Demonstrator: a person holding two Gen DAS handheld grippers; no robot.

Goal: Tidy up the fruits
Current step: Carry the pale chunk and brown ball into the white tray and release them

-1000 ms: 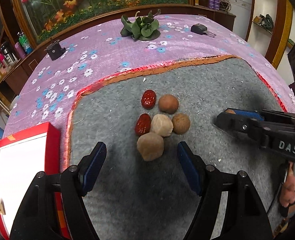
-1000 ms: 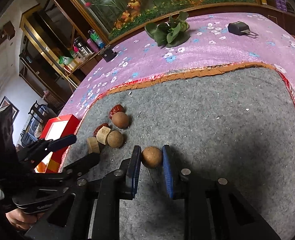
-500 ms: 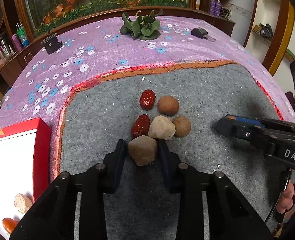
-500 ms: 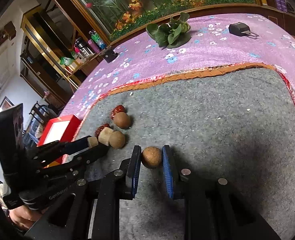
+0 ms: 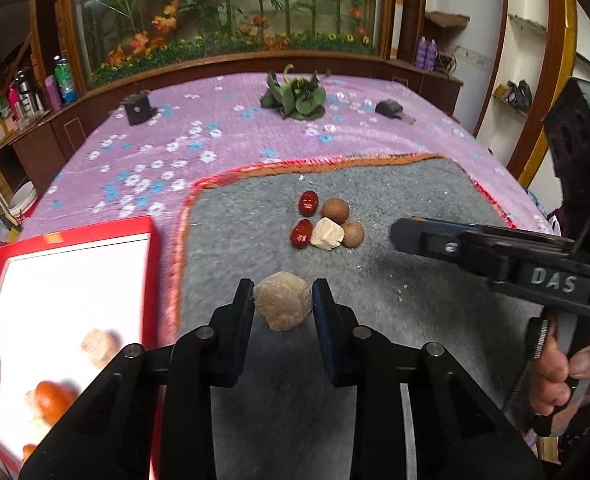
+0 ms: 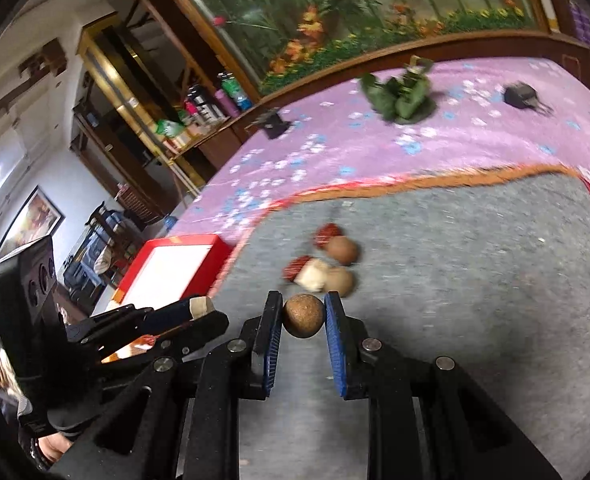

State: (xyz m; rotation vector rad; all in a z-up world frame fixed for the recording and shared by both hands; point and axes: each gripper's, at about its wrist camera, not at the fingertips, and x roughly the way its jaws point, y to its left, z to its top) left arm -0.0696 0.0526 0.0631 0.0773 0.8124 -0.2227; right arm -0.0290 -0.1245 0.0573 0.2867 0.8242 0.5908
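My left gripper [image 5: 283,300] is shut on a tan lumpy fruit [image 5: 282,305] and holds it above the grey mat [image 5: 415,184]. My right gripper [image 6: 303,316] is shut on a brown round fruit [image 6: 303,315], also lifted. A small pile stays on the mat: two red dates [image 5: 307,203], a brown ball [image 5: 335,210], a pale chunk [image 5: 327,233] and another brown ball [image 5: 353,234]. The red-rimmed white tray [image 5: 75,280] at the left holds a few pieces, among them a tan chunk [image 5: 99,342] and an orange one [image 5: 51,400].
The mat lies on a purple flowered cloth [image 5: 167,148]. On the cloth at the back are a green leafy ornament [image 5: 295,96], a black block [image 5: 138,109] and a dark key fob [image 5: 391,109]. The right gripper's body [image 5: 515,264] reaches in from the right.
My left gripper closed on the tan fruit, lifted it and pulled back from the pile toward the tray. My right gripper rose with its brown fruit and swung left.
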